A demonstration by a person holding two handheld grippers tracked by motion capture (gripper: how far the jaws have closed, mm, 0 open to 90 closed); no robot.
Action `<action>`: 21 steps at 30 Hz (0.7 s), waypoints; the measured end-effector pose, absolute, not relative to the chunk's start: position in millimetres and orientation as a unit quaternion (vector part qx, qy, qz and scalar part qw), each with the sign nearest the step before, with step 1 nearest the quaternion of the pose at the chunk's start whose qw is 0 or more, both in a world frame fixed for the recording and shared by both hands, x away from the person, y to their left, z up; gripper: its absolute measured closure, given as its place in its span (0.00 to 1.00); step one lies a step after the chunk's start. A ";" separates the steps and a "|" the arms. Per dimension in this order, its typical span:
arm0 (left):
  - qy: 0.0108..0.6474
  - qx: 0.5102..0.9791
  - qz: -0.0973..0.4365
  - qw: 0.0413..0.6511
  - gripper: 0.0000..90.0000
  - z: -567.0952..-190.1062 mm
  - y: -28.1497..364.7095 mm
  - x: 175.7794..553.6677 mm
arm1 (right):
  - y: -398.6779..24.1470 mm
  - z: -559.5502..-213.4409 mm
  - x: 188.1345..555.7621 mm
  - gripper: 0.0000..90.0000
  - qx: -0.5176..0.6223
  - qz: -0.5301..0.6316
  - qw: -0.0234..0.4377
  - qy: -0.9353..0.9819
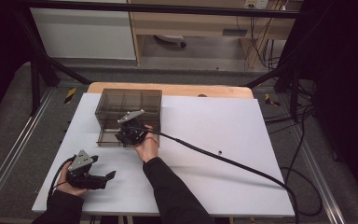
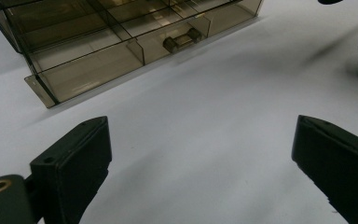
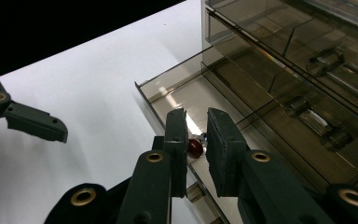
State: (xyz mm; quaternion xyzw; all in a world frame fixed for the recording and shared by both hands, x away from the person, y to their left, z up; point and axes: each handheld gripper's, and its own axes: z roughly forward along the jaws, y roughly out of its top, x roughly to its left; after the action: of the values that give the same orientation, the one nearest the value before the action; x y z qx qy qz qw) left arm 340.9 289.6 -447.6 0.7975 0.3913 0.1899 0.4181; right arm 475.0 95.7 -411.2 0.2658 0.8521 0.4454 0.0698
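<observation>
A smoky see-through drawer cabinet (image 1: 129,103) stands at the back left of the white table (image 1: 205,126). Its bottom drawer (image 1: 105,138) is pulled out. My right gripper (image 1: 125,136) hangs over that open drawer (image 3: 177,95) with its jaws pointing down into it. In the right gripper view the right gripper (image 3: 196,117) is shut on a small red object (image 3: 196,147). My left gripper (image 1: 108,177) rests low near the front left corner, and its jaws (image 2: 200,158) stand wide apart with nothing between them, facing the cabinet (image 2: 98,32).
A thick black cable (image 1: 223,158) trails from the right gripper across the table to the front right. A small dark dot (image 1: 219,152) lies mid-table. Upper drawers with bar handles (image 3: 328,58) are closed. The left gripper's finger (image 3: 32,122) shows beside the drawer.
</observation>
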 end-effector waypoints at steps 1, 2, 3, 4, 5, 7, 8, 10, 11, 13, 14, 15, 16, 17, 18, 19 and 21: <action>0.391 0.798 0.190 0.418 0.05 -447.8 289.4 340.9 | 95.9 -412.2 476.2 0.88 0.266 0.445 0.071 0.852; 0.391 0.798 0.189 0.418 0.05 -447.9 289.2 341.1 | 96.1 -413.0 477.2 0.88 0.268 0.445 0.071 0.852; 0.391 0.798 0.189 0.418 0.05 -448.0 289.1 341.1 | 96.2 -413.5 478.0 0.88 0.270 0.444 0.070 0.852; 0.390 0.799 0.189 0.417 0.05 -447.9 289.1 341.1 | 96.6 -413.9 478.8 0.88 0.270 0.443 0.070 0.852; 0.390 0.799 0.189 0.417 0.05 -447.9 289.1 341.1 | 97.0 -414.3 479.6 0.88 0.270 0.444 0.069 0.851; 0.391 0.799 0.189 0.417 0.05 -448.0 289.1 341.1 | 98.6 -415.2 480.8 0.88 0.270 0.444 0.070 0.852; 0.391 0.798 0.189 0.417 0.05 -447.9 289.2 341.1 | 99.8 -415.8 481.2 0.88 0.270 0.441 0.070 0.853; 0.390 0.799 0.189 0.417 0.05 -447.7 289.3 341.0 | 103.2 -416.7 481.4 0.88 0.269 0.439 0.072 0.855; 0.391 0.798 0.188 0.418 0.05 -447.8 289.1 340.9 | 105.3 -417.1 481.3 0.88 0.267 0.438 0.071 0.855; 0.391 0.798 0.188 0.418 0.05 -447.8 289.1 340.9 | 108.6 -418.4 481.9 0.88 0.264 0.440 0.071 0.855; 0.390 0.798 0.188 0.418 0.05 -447.8 289.2 340.8 | 109.6 -419.2 482.3 0.88 0.267 0.441 0.069 0.854; 0.390 0.799 0.189 0.418 0.05 -447.7 289.4 341.0 | 110.2 -420.4 483.2 0.88 0.268 0.440 0.069 0.854; 0.390 0.799 0.189 0.418 0.05 -447.7 289.4 341.1 | 110.7 -421.4 483.7 0.88 0.268 0.438 0.070 0.855; 0.390 0.799 0.189 0.418 0.05 -447.9 289.4 341.2 | 110.9 -422.4 484.2 0.88 0.268 0.437 0.070 0.856; 0.390 0.798 0.189 0.418 0.05 -448.1 289.4 341.3 | 111.3 -423.1 484.6 0.87 0.269 0.437 0.069 0.856; 0.391 0.798 0.189 0.418 0.05 -448.1 289.4 341.4 | 111.7 -423.8 485.0 0.87 0.269 0.437 0.068 0.855; 0.390 0.798 0.189 0.418 0.05 -448.0 289.3 341.2 | 113.4 -425.2 485.2 0.87 0.269 0.437 0.068 0.856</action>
State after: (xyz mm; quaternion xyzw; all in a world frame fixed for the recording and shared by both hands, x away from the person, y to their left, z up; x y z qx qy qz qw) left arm 341.2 289.3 -448.0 0.7983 0.3903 0.1888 0.4179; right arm 485.2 113.4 -425.2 0.2686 0.8559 0.4367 0.0681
